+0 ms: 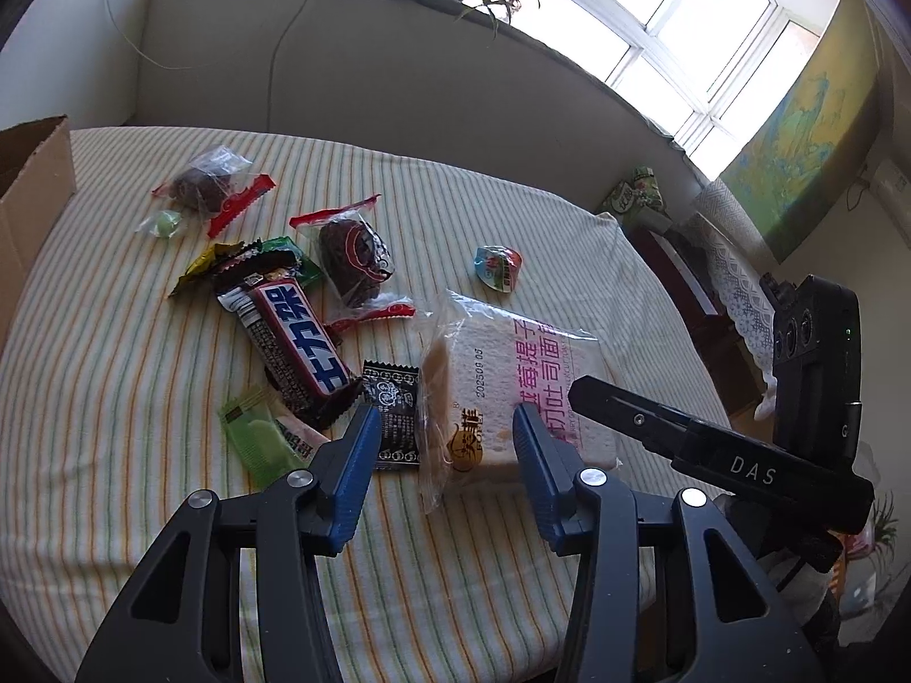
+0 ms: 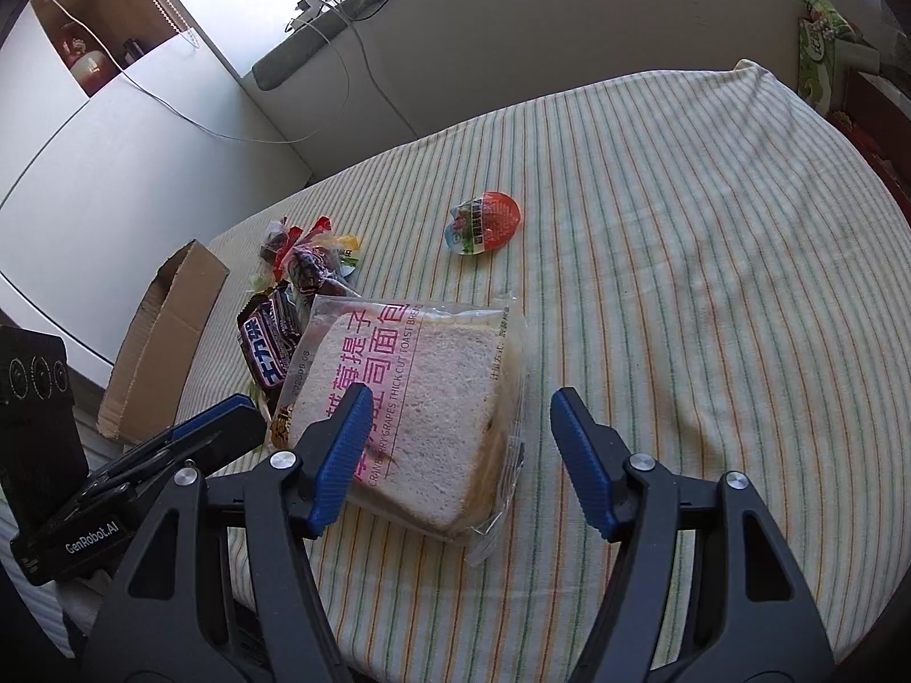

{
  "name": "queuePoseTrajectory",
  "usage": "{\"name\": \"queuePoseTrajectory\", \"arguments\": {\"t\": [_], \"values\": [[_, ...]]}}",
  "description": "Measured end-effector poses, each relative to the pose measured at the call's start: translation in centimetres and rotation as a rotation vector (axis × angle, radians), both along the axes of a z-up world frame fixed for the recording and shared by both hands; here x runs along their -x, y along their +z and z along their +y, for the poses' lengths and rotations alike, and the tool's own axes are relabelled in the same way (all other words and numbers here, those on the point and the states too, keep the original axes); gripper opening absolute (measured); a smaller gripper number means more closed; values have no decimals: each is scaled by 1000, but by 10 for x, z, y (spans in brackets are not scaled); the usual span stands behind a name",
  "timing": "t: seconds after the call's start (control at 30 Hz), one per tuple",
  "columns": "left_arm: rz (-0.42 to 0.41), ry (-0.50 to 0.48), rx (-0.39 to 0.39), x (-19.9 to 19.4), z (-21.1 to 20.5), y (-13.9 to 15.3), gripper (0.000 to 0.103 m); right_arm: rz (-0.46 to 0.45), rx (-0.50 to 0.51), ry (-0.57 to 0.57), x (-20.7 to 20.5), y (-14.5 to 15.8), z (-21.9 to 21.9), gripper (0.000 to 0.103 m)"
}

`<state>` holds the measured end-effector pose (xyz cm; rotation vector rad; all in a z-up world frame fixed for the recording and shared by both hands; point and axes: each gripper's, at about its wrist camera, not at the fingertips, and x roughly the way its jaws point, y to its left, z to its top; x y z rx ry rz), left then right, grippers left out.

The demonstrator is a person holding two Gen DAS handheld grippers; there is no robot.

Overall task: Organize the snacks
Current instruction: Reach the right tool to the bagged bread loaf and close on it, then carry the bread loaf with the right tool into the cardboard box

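- Nearest the lens, the left gripper [image 1: 444, 449] has its blue jaws apart, empty, framing the near end of the bagged toast bread [image 1: 512, 393], which lies flat on the striped cloth [image 1: 114, 398].
- The right gripper [image 2: 455, 455] is likewise apart and gripping nothing: its left pad overlaps the toast bread [image 2: 410, 398], its right pad is clear of it.
- Left of the bread: black sachet [image 1: 393, 415], chocolate bar [image 1: 290, 341], green wafer pack [image 1: 259, 438].
- Beyond the bread: capsule toy egg [image 2: 484, 222].
- Risk, as I judge it: both grippers closing on one soft loaf could crush it or tear its loose wrapper.
- Only the right wrist view shows the cardboard box [image 2: 165, 336] lengthwise, far left of the bread; only the left view separates the two dark cakes [image 1: 353, 262].
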<state>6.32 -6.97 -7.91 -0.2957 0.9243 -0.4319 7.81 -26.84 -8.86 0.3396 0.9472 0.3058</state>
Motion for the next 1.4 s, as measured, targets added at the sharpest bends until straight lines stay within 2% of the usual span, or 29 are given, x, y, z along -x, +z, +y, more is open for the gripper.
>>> {"name": "queuePoseTrajectory", "arguments": {"t": [0.33, 0.43, 0.77, 1.03, 1.4], "values": [[39, -45, -12, -9, -9, -11, 39, 41, -65, 28, -8, -8, 1, 67], [46, -67, -12, -11, -16, -16, 39, 46, -72, 41, -10, -8, 4, 63], [-2, -83, -61, -3, -22, -9, 39, 39, -40, 57, -8, -2, 14, 61], [-53, -37, -53, 11, 3, 8, 39, -6, -19, 103, -4, 19, 37, 61], [-130, 91, -45, 29, 63, 33, 39, -77, 4, 227, -10, 53, 104, 61]]}}
